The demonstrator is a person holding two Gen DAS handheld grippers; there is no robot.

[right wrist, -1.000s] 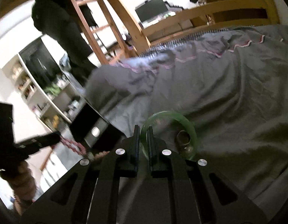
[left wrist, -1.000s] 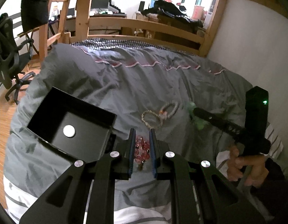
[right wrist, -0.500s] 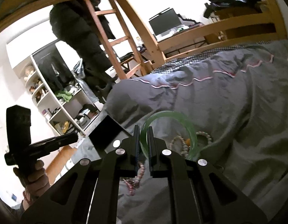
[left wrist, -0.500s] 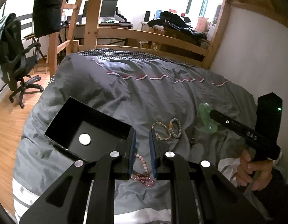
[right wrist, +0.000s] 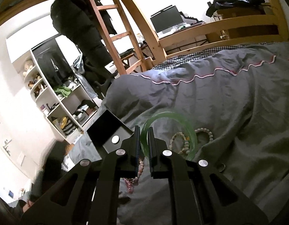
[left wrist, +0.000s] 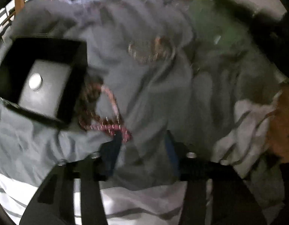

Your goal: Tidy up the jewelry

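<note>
My left gripper is open and empty over the grey duvet; the view is blurred. A pink bead necklace lies on the duvet by its left finger, beside the open black box. My right gripper is shut on a green bangle and holds it above the bed. The black box also shows in the right wrist view, left of the fingers. Beaded bracelets lie under the bangle, and the pink necklace lies below the left finger. The bracelets show blurred in the left wrist view.
A small ring lies on the duvet at the right. The wooden bed frame and ladder stand behind. White shelves stand beyond the bed's left edge. A white round disc sits inside the box.
My left gripper has opened and let go of the pink necklace, which now lies beside the box. The left view has dropped and blurred. My right gripper still holds the bangle, nearer the box.
</note>
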